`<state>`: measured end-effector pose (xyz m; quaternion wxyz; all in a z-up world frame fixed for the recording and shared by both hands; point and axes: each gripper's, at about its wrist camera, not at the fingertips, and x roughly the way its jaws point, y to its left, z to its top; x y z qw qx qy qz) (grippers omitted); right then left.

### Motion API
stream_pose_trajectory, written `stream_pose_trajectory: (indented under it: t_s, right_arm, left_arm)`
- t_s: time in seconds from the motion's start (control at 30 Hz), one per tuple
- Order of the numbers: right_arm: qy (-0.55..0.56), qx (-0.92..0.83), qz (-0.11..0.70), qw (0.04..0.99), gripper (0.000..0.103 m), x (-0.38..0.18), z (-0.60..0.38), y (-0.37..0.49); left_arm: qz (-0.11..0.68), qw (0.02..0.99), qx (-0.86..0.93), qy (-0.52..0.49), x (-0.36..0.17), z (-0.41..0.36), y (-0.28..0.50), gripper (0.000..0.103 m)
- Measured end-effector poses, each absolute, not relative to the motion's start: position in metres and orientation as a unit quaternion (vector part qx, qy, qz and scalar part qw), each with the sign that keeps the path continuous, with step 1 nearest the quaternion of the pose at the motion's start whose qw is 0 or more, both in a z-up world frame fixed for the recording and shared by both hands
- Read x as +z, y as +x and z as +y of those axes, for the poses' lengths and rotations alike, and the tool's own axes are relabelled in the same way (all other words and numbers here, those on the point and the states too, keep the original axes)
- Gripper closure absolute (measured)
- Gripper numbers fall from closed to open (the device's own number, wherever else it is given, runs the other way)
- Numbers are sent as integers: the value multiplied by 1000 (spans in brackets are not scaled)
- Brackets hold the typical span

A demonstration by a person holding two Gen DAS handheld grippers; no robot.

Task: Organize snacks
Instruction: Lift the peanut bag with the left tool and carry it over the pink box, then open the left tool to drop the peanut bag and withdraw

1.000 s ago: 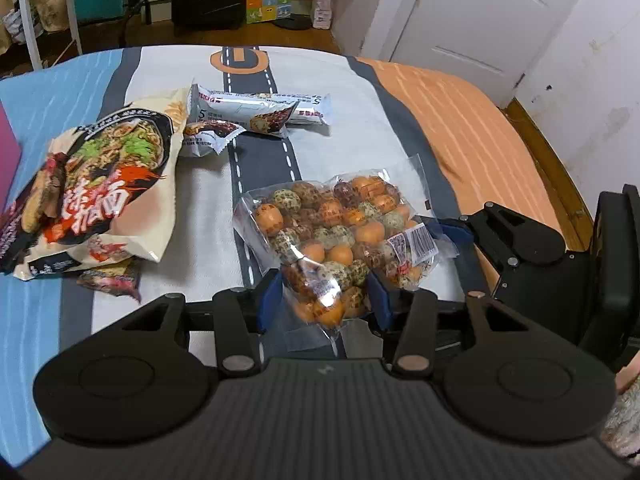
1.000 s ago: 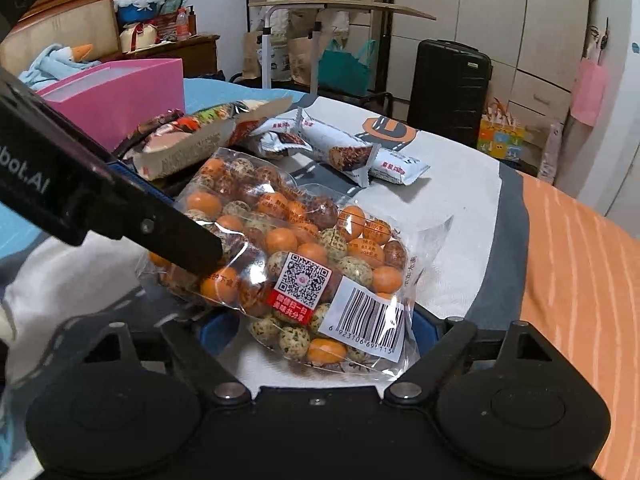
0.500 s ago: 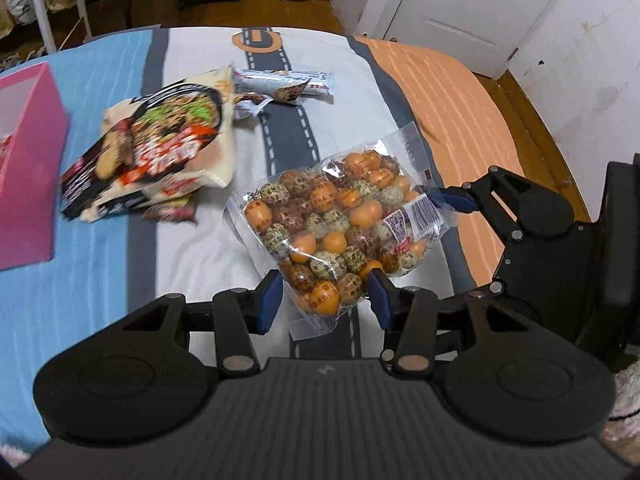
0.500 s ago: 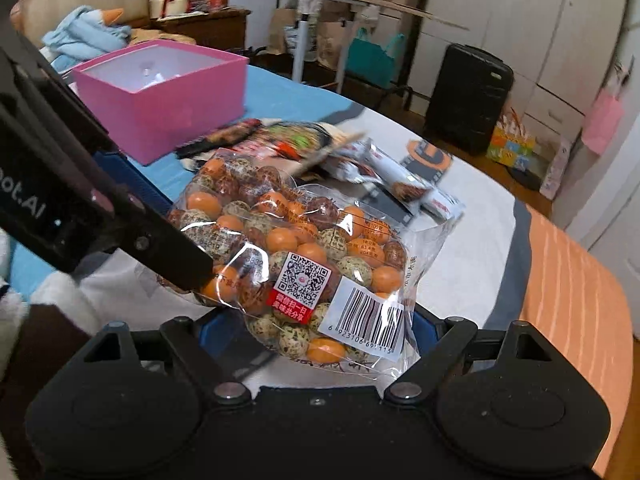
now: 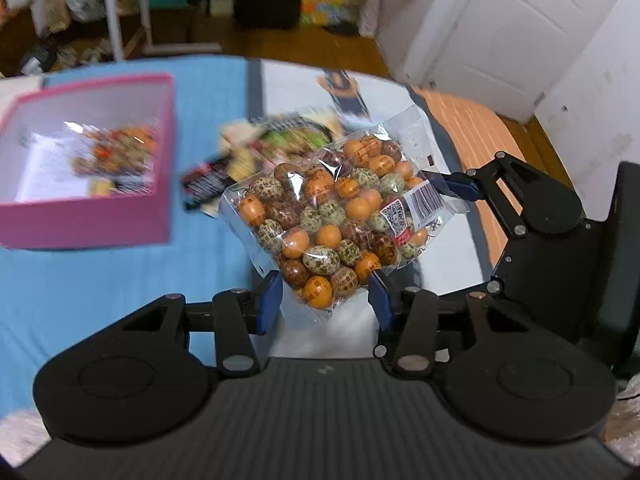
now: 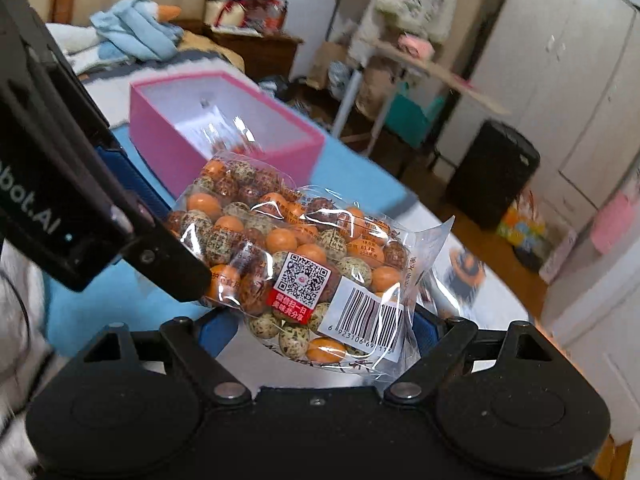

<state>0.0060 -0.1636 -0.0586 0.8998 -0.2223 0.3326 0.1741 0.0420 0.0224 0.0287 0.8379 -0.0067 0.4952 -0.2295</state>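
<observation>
A clear bag of orange, brown and speckled candy balls [image 5: 336,216] hangs in the air above the bed, held from two sides. My left gripper [image 5: 326,300] is shut on its narrow near corner. My right gripper [image 6: 320,328] grips the barcode end of the bag [image 6: 304,248], its blue pads set wide against both edges. The right gripper's finger [image 5: 460,189] shows at the bag's right side in the left wrist view. A pink box [image 5: 88,224] stands open to the left with a similar candy bag [image 5: 116,152] inside. In the right wrist view the pink box [image 6: 168,152] lies behind the bag.
A blurred noodle packet [image 5: 288,140] lies on the bed behind the held bag. The bed cover [image 5: 120,288] is blue, white and orange. Beyond the bed are a black suitcase [image 6: 492,172], a white door [image 5: 500,32] and a clothes rack [image 5: 112,12].
Both grippers have lifted the candy bag off the bed and carried it up and toward the pink box, which has come fully into view. Both grips look unchanged.
</observation>
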Motion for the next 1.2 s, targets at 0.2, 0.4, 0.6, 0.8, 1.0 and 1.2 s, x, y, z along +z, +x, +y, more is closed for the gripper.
stream_pose_trajectory:
  t_s: [0.2, 0.4, 0.6, 0.8, 1.0, 1.2]
  right_arm:
    - [-219, 194, 298, 909, 13, -33, -106, 42]
    - [-172, 228, 307, 908, 13, -18, -65, 100]
    - [-150, 242, 324, 903, 13, -36, -28, 157]
    - [-96, 259, 397, 875, 13, -78, -11, 204]
    - [-45, 266, 450, 852, 13, -113, -7, 238]
    - [-22, 292, 453, 842, 11, -124, -6, 250]
  left_arm:
    - [461, 868, -185, 0, 62, 81, 62, 57]
    - [450, 881, -148, -1, 78, 138, 108, 57]
    - [456, 882, -118, -13, 60, 181, 169, 56]
    - [484, 868, -104, -26, 18, 206, 220, 56]
    - [503, 857, -113, -1, -13, 207, 252, 56]
    - [494, 865, -84, 2, -32, 219, 263, 55]
